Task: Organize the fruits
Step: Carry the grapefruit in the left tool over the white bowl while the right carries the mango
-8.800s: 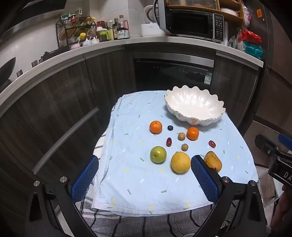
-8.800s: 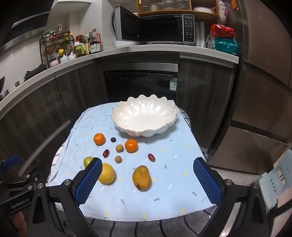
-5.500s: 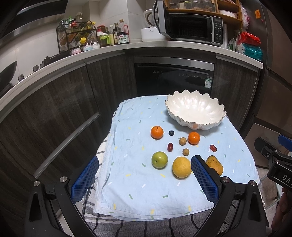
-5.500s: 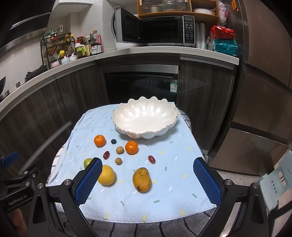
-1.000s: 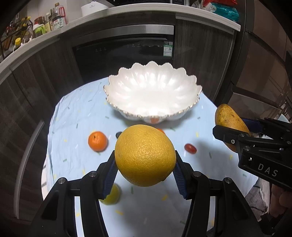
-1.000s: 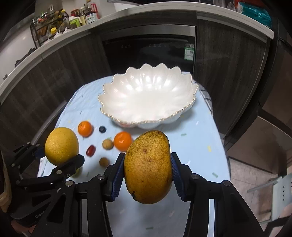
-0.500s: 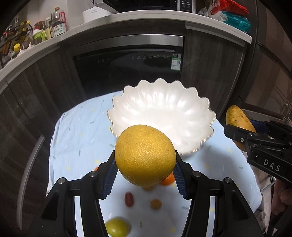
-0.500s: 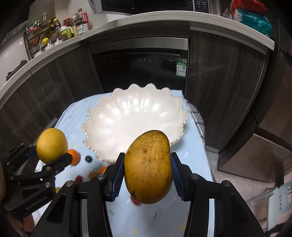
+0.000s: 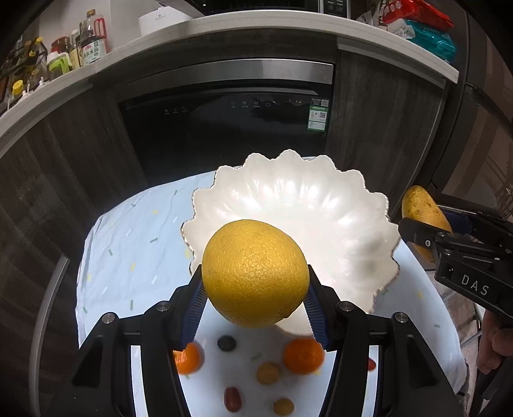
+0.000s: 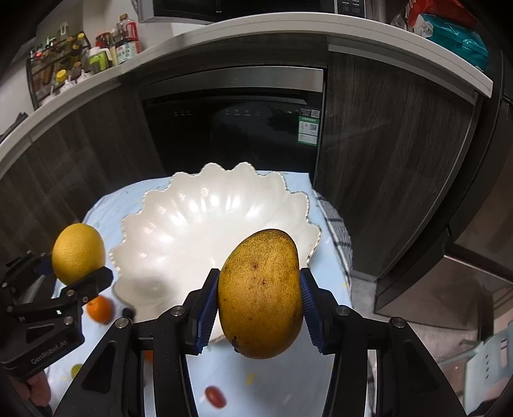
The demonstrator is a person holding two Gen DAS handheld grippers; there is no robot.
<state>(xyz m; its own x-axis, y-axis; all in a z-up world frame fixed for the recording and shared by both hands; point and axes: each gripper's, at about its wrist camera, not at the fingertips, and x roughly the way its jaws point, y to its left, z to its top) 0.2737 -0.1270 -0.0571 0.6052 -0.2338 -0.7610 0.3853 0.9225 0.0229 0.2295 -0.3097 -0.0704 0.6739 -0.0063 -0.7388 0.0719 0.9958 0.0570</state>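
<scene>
Built-in black oven (image 9: 231,128); dark wood cabinets (image 10: 384,154); sauce bottles (image 9: 91,41) on the pale bench (image 9: 224,29); teal packets (image 10: 458,35).

Overhead light is glaring off the white bowl (image 9: 320,205) in bright patches, while the cabinets (image 10: 384,160) behind are sitting dim. Fisheye bending is curving the far counter (image 9: 224,29), corners are going black, and the small fruits (image 9: 301,356) near the bottom are blurring.
</scene>
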